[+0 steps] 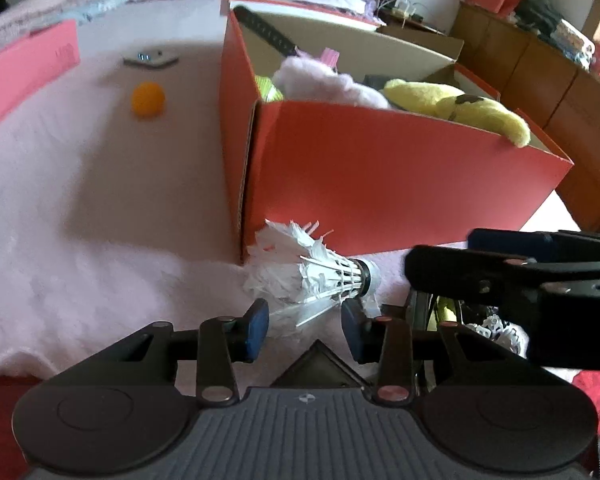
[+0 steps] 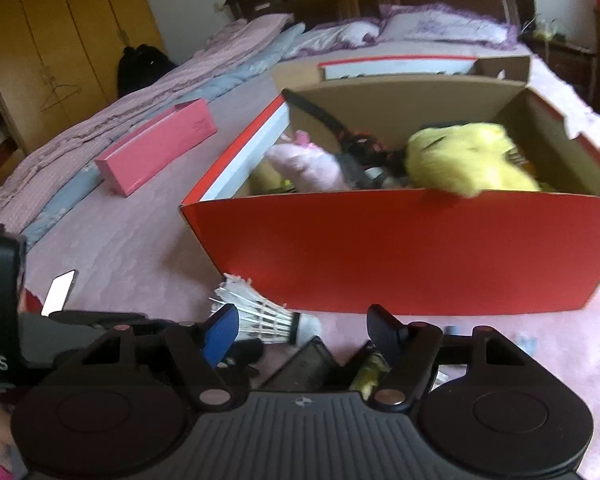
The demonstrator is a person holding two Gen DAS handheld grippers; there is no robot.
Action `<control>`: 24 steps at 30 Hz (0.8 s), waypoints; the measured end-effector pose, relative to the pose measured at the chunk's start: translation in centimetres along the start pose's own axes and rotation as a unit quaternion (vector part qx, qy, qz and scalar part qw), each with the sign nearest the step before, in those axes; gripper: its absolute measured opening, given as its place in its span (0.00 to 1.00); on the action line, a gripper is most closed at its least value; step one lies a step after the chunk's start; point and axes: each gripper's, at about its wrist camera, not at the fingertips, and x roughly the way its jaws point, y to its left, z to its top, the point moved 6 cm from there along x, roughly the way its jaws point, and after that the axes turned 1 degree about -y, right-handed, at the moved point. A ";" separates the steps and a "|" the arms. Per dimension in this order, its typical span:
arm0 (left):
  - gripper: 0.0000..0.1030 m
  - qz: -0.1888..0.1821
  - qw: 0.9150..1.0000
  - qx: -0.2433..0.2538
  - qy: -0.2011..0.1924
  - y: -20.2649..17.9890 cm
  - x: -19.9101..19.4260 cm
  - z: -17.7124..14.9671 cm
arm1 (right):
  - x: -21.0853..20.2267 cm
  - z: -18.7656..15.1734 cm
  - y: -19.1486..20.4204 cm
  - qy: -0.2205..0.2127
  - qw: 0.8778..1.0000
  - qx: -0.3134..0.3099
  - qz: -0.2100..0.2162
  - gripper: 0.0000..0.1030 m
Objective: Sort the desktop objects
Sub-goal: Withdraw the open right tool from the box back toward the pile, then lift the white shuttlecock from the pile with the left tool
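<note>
- Your left tongs (image 1: 305, 322) are partly open, w/ nothing gripped. The shuttlecock (image 1: 324, 276) lies on its side just past the blue pads, feathers toward the box, cork to the right.
- Go a bit lower and forward so both pads sit beside the feather cone, not over the loose feather tips. Then squeeze softly; the feathers look ragged and could bend.
- Your right tongs (image 2: 300, 330) are wide open and empty, just beside the left ones. Keep them out of the way so they don't bump the birdie.
- Then, I think, lift it over the red box (image 1: 400, 184) wall and drop it in. It's already got a yellow plush toy (image 1: 460, 106), a pale purple plush (image 1: 324, 80) and a racket handle (image 1: 266, 32) inside.
- An orange ping-pong ball (image 1: 148, 98) is left on the bed, well apart on the left of the box.
- No table here: it's a bed w/ a fuzzy pink blanket (image 1: 80, 220). Soft, so stuff can sink in or roll.
- It's a bedroom: pillows at the back, a pink flat box (image 2: 156, 146), wood cupboards, a yellow wardrobe.
</note>
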 end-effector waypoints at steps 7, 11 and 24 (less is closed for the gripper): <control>0.39 -0.018 1.000 0.009 0.009 -0.2 0.9 -0.1 | 3.6 0.0 -0.1 0.052 0.998 0.019 0.026 0.71; 0.75 -0.027 0.998 0.024 0.047 -0.7 2.0 -0.7 | 3.9 -0.1 -0.1 0.056 0.997 0.040 0.034 0.71; 0.99 -0.026 0.995 0.091 0.044 -1.4 2.2 -2.1 | 6.2 -1.5 -1.1 0.067 0.996 0.046 0.023 0.71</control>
